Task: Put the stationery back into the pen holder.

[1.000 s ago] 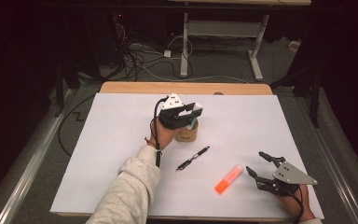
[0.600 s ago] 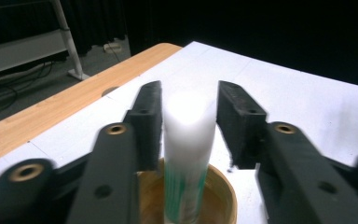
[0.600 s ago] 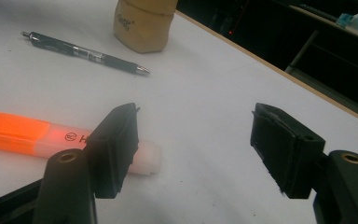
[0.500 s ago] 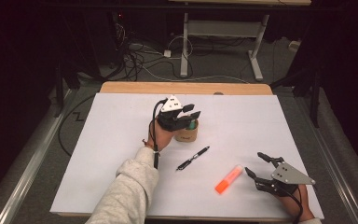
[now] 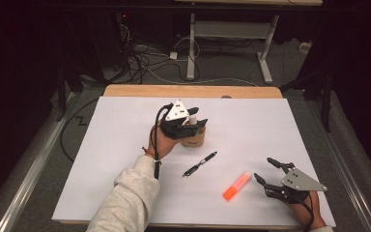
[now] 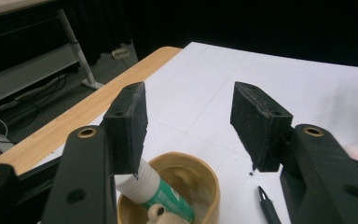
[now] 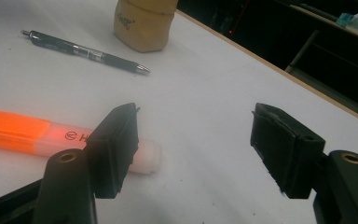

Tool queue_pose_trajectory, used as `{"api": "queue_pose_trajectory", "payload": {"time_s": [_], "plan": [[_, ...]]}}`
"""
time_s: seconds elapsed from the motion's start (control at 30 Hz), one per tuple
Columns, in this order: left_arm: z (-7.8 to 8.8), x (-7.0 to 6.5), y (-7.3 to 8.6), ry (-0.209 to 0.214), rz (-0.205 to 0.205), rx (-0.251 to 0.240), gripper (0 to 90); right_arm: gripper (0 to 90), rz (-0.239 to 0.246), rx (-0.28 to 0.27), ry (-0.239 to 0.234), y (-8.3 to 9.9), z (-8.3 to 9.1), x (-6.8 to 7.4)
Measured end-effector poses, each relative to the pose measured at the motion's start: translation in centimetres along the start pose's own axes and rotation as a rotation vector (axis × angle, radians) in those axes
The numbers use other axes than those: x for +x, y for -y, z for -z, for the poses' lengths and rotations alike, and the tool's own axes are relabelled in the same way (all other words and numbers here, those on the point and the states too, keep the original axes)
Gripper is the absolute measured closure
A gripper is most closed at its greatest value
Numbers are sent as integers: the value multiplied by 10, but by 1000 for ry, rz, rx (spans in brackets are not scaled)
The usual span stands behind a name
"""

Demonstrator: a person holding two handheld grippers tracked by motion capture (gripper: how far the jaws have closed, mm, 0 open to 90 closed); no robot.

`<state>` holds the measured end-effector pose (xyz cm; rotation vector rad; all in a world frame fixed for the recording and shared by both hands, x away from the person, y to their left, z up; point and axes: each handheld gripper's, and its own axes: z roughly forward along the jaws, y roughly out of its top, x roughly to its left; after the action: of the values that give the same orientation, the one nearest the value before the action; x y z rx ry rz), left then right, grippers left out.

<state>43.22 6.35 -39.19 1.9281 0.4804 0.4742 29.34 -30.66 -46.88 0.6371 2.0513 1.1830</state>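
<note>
A big white sheet covers the table, and a strip of light wood shows at the far edge.

The tan cup stands near the middle of the sheet. It looks soft and round, like a little pouch. In the right gripper view the cup has small dark writing on its side, too small to read. In the left gripper view its mouth is open, and a white tube with a green band leans inside it. The tube's white top sticks up past the rim.

The left gripper hangs right over the cup. Its jaws have just been opening, and they stand apart now. Nothing is pinched between them. One pad sits just at the tube's white top; I cannot tell if it touches.

The right gripper rests low near the right front corner of the sheet. Its jaws are wide apart with nothing between them.

An orange highlighter lies flat just left of the right gripper. It has an orange cap and a clear pale body. There is a small round mark and some black letters on the body, but a jaw hides most of them.

A black pen lies between the cup and the highlighter. It has a silver tip and tiny white print that cannot be read.
</note>
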Motion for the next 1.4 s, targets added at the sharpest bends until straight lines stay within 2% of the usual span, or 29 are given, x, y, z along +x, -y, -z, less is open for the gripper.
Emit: {"api": "queue_pose_trajectory", "payload": {"time_s": [0.07,0.13,0.23,0.3,0.43,0.6,0.77,1.0,1.17,1.23,1.33,1.4], "plan": [[4,-4,-1,-15,-21,9,442,328,2,2,-1,0,0,0],[9,-9,-3,-29,-43,19,396,328,4,3,0,0,0,0],[16,-14,-3,-55,-37,38,345,328,5,7,-1,0,0,1],[22,-17,-3,-69,-51,51,344,328,8,6,-2,0,0,1],[34,-24,0,-67,-64,69,340,328,9,5,0,-1,0,1],[46,-33,8,-82,-87,82,303,328,9,1,3,-1,1,1],[55,-40,23,-94,-97,122,278,328,12,7,4,-1,0,3],[66,-51,44,-77,-61,178,274,328,13,17,3,0,-1,3],[68,-57,54,-60,-36,246,274,328,11,29,6,1,-2,2],[68,-60,57,-39,-7,259,274,328,11,27,6,1,-2,2],[63,-66,61,-30,-5,314,274,328,13,24,5,1,-1,1],[57,-68,59,-4,32,367,275,328,13,26,6,1,-1,1]]}}
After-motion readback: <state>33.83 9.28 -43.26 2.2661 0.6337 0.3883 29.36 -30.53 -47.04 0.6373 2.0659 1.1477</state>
